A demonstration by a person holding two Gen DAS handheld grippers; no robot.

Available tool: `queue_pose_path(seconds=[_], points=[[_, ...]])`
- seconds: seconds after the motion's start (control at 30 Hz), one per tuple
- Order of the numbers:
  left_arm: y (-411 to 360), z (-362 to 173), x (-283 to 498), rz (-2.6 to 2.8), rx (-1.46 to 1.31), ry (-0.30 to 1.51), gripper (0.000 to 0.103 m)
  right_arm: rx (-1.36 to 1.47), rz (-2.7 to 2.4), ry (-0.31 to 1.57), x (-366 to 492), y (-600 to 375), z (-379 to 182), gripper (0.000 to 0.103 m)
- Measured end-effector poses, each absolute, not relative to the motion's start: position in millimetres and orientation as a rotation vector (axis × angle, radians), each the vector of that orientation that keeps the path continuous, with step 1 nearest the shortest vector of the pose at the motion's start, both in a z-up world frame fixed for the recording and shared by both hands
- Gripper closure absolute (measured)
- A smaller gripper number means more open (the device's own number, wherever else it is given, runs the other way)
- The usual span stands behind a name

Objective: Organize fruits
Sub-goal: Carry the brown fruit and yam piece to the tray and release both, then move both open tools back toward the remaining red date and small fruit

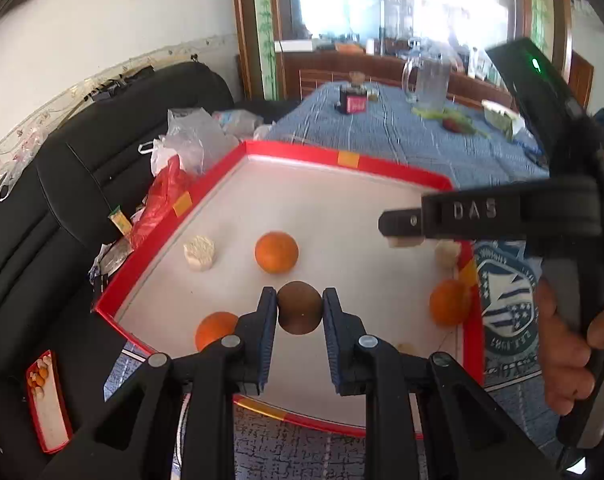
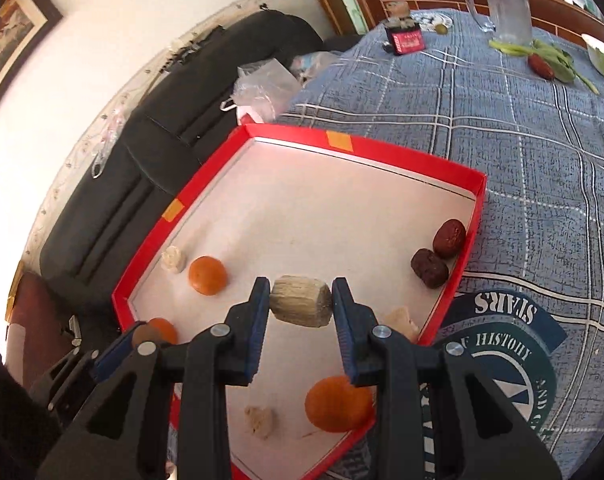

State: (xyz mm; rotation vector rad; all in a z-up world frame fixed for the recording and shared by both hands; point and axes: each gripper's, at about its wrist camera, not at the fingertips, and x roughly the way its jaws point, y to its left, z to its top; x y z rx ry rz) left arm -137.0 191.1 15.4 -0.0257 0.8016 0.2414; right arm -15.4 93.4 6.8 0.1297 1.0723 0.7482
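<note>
Red cardboard walls frame the shallow tray (image 2: 401, 151) on my blue plaid tabletop (image 2: 521, 128). My left hand-held gripper (image 1: 300, 312) is clamped on a round brown fruit (image 1: 300, 308) over the tray's near side, between oranges (image 1: 276, 252). My right hand-held gripper (image 2: 300, 300) pinches a pale ridged block (image 2: 300, 299) above the tray's white floor, with two dark dates (image 2: 439, 254) by the right wall.

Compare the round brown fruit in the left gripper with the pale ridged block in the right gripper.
The round brown fruit is dark, smooth and ball-shaped; the pale ridged block is beige, grooved and oblong. The block is wider, so its jaws stand further apart. Both are clamped above the red-rimmed white tray.
</note>
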Motion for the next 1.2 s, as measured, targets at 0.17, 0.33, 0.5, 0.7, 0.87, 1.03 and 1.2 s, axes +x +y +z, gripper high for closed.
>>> queue_pose_path(seconds=[0.17, 0.33, 0.5, 0.7, 0.87, 1.03, 1.2], points=[[187, 7, -133, 0.239, -0.001, 0.836, 0.081, 0.131, 0.711, 1.112, -7, 97, 0, 0.069], [186, -1, -128, 0.255, -0.004, 0.874, 0.081, 0.142, 0.686, 1.16, -3, 98, -9, 0.069], [187, -5, -127, 0.276, -0.01, 0.904, 0.077, 0.15, 0.685, 1.186, -3, 102, -12, 0.068], [188, 6, -139, 0.325, -0.036, 0.881, 0.054, 0.25, 0.736, 1.216, -1, 92, -12, 0.065], [178, 19, -145, 0.335, -0.032, 0.838, 0.049, 0.364, 0.77, 1.089, -7, 48, 9, 0.062], [152, 31, -139, 0.3, 0.003, 0.812, 0.048, 0.412, 0.696, 0.979, -14, -21, 25, 0.059], [110, 40, -124, 0.226, 0.056, 0.79, 0.046, 0.484, 0.553, 0.924, -11, -107, 28, 0.058]])
